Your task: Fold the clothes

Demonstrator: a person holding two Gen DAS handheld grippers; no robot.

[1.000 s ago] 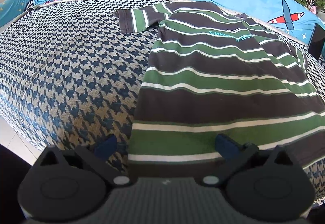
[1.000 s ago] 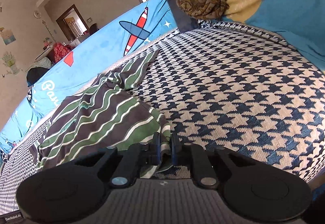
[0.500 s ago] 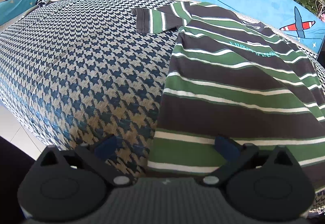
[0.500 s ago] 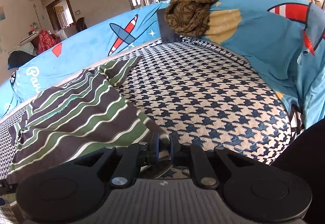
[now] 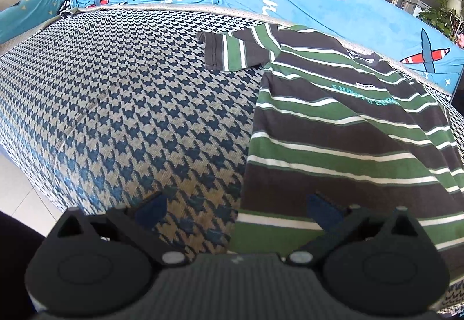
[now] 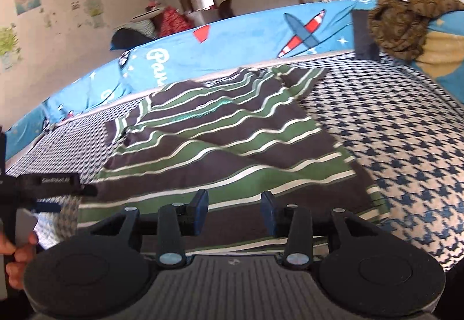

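A striped T-shirt (image 5: 333, 140) in green, dark brown and white lies spread on the houndstooth sofa seat (image 5: 130, 105), collar toward the blue backrest. My left gripper (image 5: 236, 208) is open above the shirt's lower left hem corner, nothing between its fingers. In the right wrist view the striped T-shirt (image 6: 220, 151) lies rumpled with a diagonal crease. My right gripper (image 6: 234, 212) stands open just over the bottom hem, holding nothing. The left gripper (image 6: 52, 189) shows at that view's left edge, with a person's hand (image 6: 17, 256) on it.
A blue cartoon-print backrest (image 5: 290, 1) runs behind the seat. A brown patterned garment (image 6: 406, 21) is heaped on the cushions at the far right. The seat's front edge drops to a tiled floor (image 5: 17, 198) at the left.
My right gripper was shut on the shirt's hem corner; it has let go, opened and swung left. The shirt now lies flatter. The left gripper has shifted left, still open.
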